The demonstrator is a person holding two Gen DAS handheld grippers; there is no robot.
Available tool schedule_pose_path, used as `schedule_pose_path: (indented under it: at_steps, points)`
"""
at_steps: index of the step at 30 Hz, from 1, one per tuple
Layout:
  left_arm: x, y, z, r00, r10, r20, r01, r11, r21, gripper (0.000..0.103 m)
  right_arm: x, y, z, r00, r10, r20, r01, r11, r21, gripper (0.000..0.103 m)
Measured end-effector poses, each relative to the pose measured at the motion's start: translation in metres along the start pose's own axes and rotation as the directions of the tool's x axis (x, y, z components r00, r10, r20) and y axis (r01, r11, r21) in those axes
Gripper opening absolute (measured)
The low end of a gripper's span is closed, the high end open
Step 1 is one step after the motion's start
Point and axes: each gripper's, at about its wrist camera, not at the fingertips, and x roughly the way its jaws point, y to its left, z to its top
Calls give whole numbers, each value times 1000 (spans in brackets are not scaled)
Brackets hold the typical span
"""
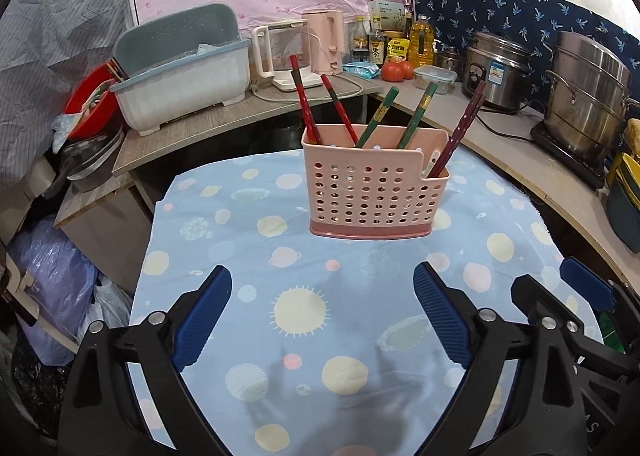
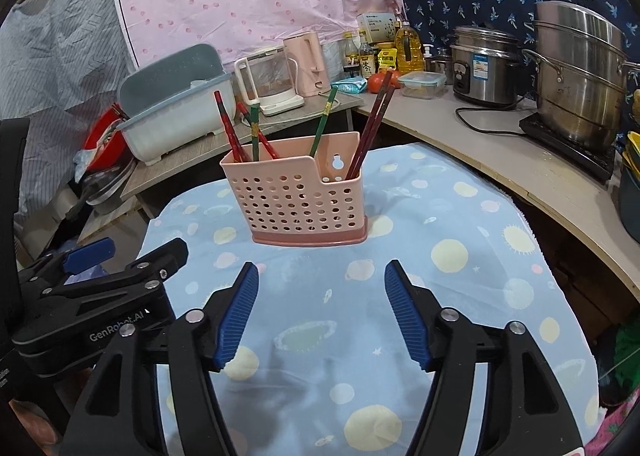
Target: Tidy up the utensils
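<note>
A pink perforated utensil holder stands upright at the far end of the blue planet-print tablecloth; it also shows in the right wrist view. In it stand two red chopsticks, two green chopsticks and a dark maroon pair in the lower right compartment. My left gripper is open and empty, well short of the holder. My right gripper is open and empty beside it, and shows at the right edge of the left wrist view.
Behind the table, a counter holds a grey-blue dish rack, a glass kettle, a pink kettle, bottles, tomatoes, a rice cooker and a steel steamer pot. Bags and clutter lie to the left.
</note>
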Motion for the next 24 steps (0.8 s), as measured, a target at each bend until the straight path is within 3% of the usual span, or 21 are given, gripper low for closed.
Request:
schedule_pose_path:
  at_steps: [10, 19, 21, 24]
  points:
    - [-5, 4, -9, 1000, 5, -11, -6, 1000, -13, 94, -6, -5, -8, 1000, -28, 2, 28, 1000, -7, 83]
    - [-5, 4, -16, 1000, 15, -27, -15, 1000, -14, 95, -8, -9, -10, 999, -44, 2, 44, 999, -16, 88]
    - [-5, 4, -17, 999, 19, -27, -19, 1000, -13, 95, -8, -10, -11, 999, -47, 2, 47, 999, -12, 97]
    - [-5, 4, -17, 999, 16, -27, -17, 1000, -12, 96, -9, -11, -12, 999, -51, 6, 51, 999, -14, 97]
